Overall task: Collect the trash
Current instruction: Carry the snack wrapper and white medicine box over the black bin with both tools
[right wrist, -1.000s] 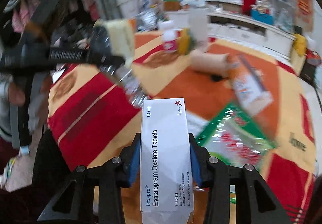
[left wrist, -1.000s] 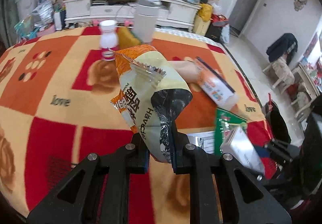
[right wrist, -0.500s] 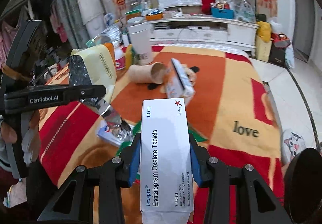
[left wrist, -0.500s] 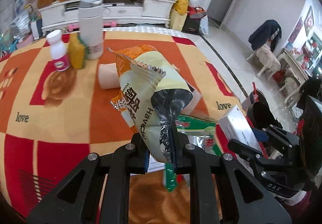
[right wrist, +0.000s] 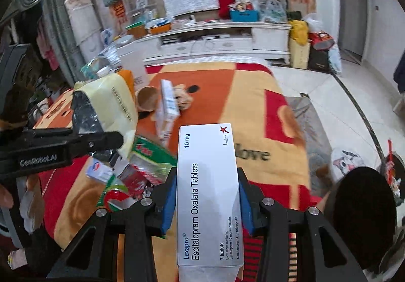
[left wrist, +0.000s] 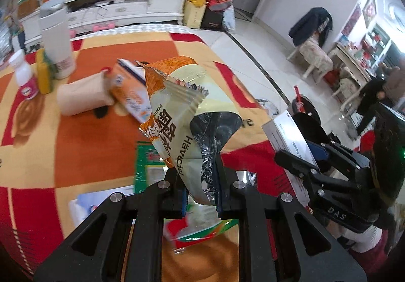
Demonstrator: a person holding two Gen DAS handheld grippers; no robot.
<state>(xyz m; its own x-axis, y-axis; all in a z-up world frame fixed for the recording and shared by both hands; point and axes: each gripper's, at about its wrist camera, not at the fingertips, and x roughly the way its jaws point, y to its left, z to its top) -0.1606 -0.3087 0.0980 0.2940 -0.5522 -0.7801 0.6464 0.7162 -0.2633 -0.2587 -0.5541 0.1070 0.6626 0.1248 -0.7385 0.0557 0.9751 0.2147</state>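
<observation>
I am carrying both pieces toward the black bin (right wrist: 364,218) past the bench (right wrist: 253,94) edge, keeping grips firm. My left hand-held gripper (left wrist: 201,193) is pinching the snack wrapper (left wrist: 182,115), standing upright. My right hand-held gripper (right wrist: 206,203) is clamping the tablet box (right wrist: 208,193), long axis pointing forward, beside the bin.

Both claws, snack bag (left wrist: 182,115) and tablet box (right wrist: 208,190) now nearer the table's far-right edge

Green wrappers (left wrist: 146,168) crowd the near blanket (left wrist: 96,140); its middle looks clear, though blurred.
</observation>
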